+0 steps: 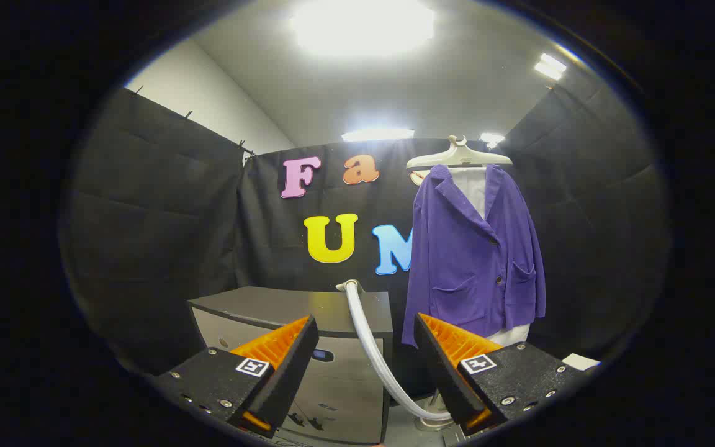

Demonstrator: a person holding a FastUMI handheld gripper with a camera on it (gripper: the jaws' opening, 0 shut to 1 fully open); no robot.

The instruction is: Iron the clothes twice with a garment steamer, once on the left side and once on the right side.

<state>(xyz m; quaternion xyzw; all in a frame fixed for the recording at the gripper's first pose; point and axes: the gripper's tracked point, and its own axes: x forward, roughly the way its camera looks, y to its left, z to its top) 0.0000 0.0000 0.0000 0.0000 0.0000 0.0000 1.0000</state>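
Black quilted cloth walls (146, 236) are hanging on three sides of the booth, pinned along their top edges. A plain white ceiling (395, 93) is spreading above them, with a large bright ceiling lamp (362, 25) glaring overhead and a smaller strip light (377, 134) shining near the back wall. A low grey cabinet with a dark flat top (283, 307) is standing against the back wall.

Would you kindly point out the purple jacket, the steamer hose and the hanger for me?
purple jacket (466, 261): gripper view, on its front panel beyond the open fingers.
steamer hose (367, 332): gripper view, mid-length, between the fingers.
hanger (458, 156): gripper view, on its shoulder bar.
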